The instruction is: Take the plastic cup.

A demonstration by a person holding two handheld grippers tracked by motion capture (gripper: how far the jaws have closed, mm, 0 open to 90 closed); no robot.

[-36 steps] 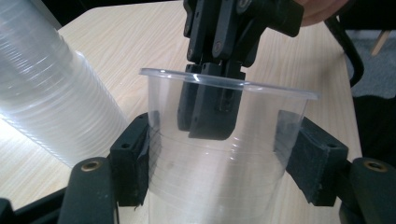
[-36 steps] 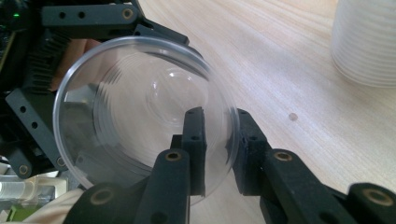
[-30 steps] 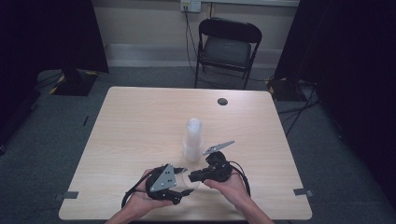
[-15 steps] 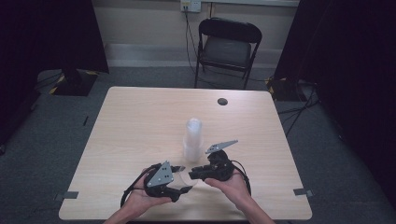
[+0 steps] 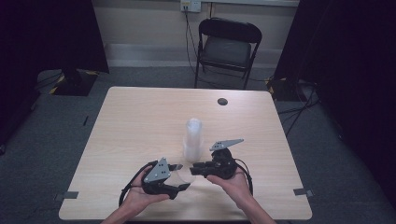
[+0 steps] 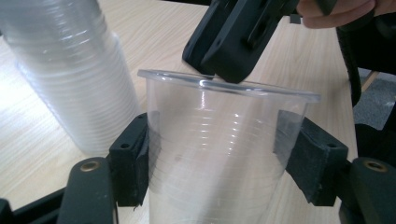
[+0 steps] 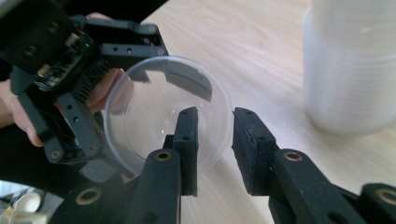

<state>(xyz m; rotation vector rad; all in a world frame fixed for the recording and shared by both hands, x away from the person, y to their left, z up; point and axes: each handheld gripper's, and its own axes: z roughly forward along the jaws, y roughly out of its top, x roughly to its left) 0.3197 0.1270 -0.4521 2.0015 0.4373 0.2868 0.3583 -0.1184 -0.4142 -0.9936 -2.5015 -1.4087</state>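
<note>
I see the counter [image 5: 140, 116] wide and bare across its far half, with a small dark disc [image 5: 222, 101] near the far edge and a folding chair [image 5: 227, 46] on the floor beyond it. Both hands work close to the near edge, so the free room lies ahead of them and out to either side; the near edge sits right under the wrists.

My left hand-held gripper [image 5: 180, 176] pinches a single clear plastic cup [image 6: 219, 149]. In the left gripper view its two black pads press the cup's wall from both sides, below the rim, and the mouth of the cup faces the other tool. From above, the cup [image 5: 180, 172] lies between the two hands, near the front of the counter.

My right hand-held gripper [image 7: 215, 149] has its jaws astride the rim of that cup: one jaw reaches inside the mouth, the other stands outside the wall. The jaws have just been opening, with the rim between them, and I see a gap between the outer pad and the plastic, so they stand slightly spread rather than clamped.

The stack of clear cups [image 5: 193, 140] stands upright just beyond both tools, near the middle of the counter, close to the held cup but apart from it.
</note>
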